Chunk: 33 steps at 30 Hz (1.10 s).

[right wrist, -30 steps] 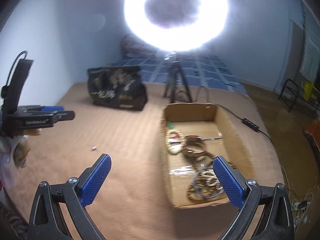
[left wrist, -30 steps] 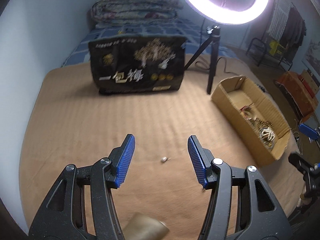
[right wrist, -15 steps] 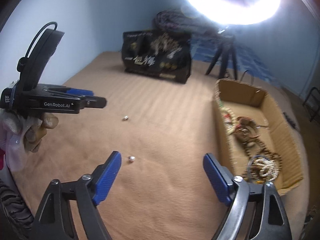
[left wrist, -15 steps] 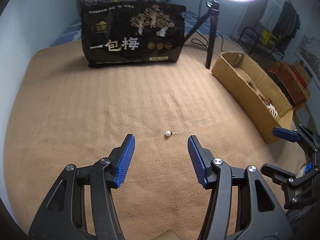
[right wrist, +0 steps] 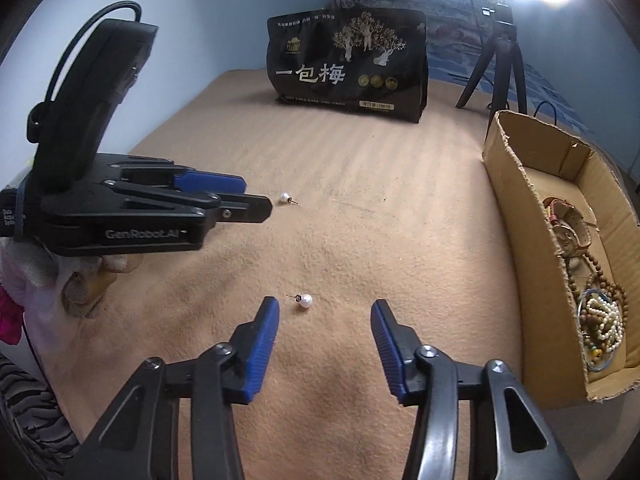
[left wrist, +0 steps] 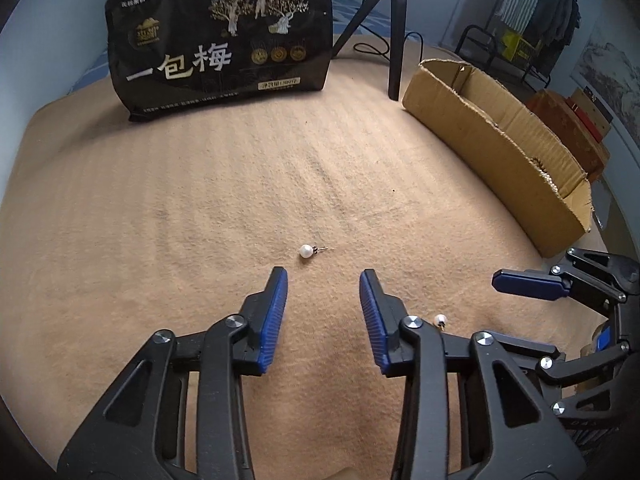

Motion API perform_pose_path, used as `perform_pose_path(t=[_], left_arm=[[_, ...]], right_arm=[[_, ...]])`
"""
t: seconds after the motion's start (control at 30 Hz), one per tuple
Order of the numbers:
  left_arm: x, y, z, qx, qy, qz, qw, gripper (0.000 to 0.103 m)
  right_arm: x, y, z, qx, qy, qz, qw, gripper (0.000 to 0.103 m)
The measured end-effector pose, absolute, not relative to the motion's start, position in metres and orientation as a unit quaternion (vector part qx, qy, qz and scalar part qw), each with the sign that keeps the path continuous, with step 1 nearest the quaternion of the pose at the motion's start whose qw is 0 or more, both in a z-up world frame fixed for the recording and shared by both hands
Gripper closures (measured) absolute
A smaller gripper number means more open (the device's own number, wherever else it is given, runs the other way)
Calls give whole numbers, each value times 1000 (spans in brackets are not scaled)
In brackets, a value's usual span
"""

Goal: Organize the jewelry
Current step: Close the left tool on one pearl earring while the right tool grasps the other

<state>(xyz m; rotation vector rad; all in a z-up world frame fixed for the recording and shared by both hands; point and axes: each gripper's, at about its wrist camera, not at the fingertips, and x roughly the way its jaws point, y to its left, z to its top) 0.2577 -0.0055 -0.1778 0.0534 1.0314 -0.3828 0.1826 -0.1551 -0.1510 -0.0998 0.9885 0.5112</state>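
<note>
- Left hand-held gripper point(left wrist: 323, 276) hangs low over the tan blanket point(left wrist: 200, 200), jaws closing, nothing between them.
- One pearl stud point(left wrist: 305, 251) lies on the blanket just ahead of its tips, at 12 o'clock.
- Right hand-held gripper point(right wrist: 325, 312) is closing too, still apart, gripping nothing.
- A second stud point(right wrist: 306, 301) lies just ahead of the gap, nearer the left pad, untouched.
- Box point(right wrist: 520, 216) of bead bracelets point(right wrist: 600, 320) sits at 3 o'clock.
- Black bag point(right wrist: 348, 64) stands at 12 o'clock.
</note>
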Motion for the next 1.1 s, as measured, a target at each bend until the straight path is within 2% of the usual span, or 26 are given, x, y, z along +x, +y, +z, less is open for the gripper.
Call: perform_pose_path(t=[0.7,0.9,0.97,1.1], left_arm=[[281,-9,-198,27,489,-178,854,72],[283,-11,-200,34,486,-176,855,79],[283,-12,-200,36,486,-177,855,86],[283,-16,-201,42,484,-178,856,91]], right_arm=[[192,-132,-169,-78,480,255,835,72],[197,-128,-169,-86,478,252,837,82],[197,-127,-169,-89,478,254,836,85],[195,-126,-168,-92,478,258,834,92]])
